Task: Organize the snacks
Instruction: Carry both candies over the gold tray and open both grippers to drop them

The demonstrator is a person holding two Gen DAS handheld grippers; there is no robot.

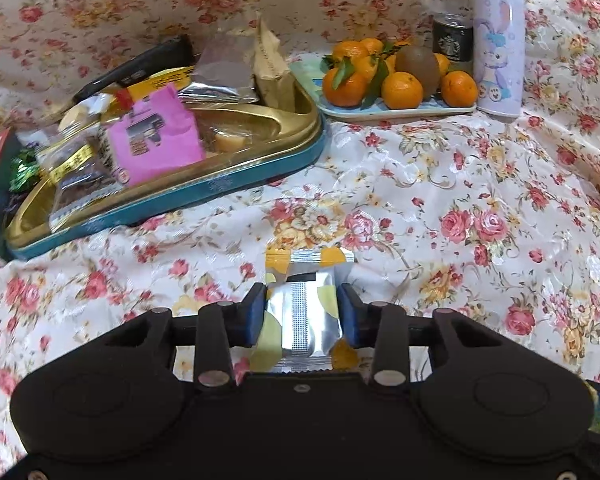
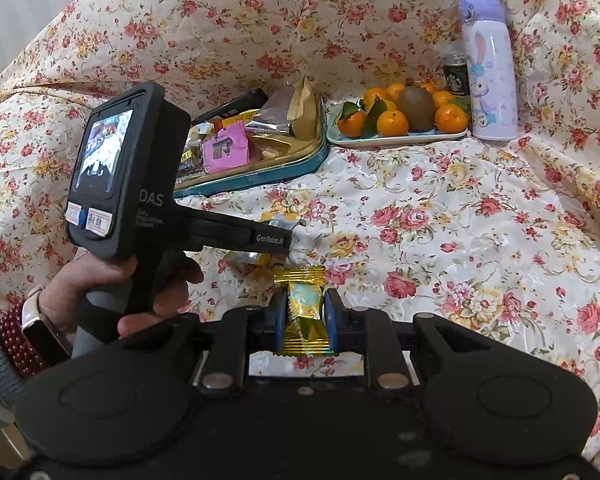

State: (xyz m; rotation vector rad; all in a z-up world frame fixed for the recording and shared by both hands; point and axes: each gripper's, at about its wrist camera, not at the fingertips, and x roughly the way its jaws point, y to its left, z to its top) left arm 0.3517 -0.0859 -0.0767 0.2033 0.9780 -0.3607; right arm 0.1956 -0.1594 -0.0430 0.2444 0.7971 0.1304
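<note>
The left tool (image 1: 304, 312) has its blue pads pressed against both sides of a silver-and-yellow snack packet (image 1: 306, 312), which lies on the floral cloth (image 1: 440, 200) over the counter. The right tool (image 2: 303, 316) is clamped tight on a gold-wrapped candy (image 2: 303, 316). Ahead and to the left, the teal-edged gold tin (image 1: 220, 190) is crowded with packets, a pink one (image 1: 156, 144) in its middle, leaving a bare gold patch near its right corner. A wide stretch of open cloth lies between the tools and the plate of oranges (image 1: 400, 110). Behind the plate stands a can (image 1: 452, 38) with what looks like a Starbucks logo, beside a purple rabbit bottle (image 1: 498, 40). The left handset's body (image 2: 140, 184) reads "DAS" and "GenRobot.AI".
</note>
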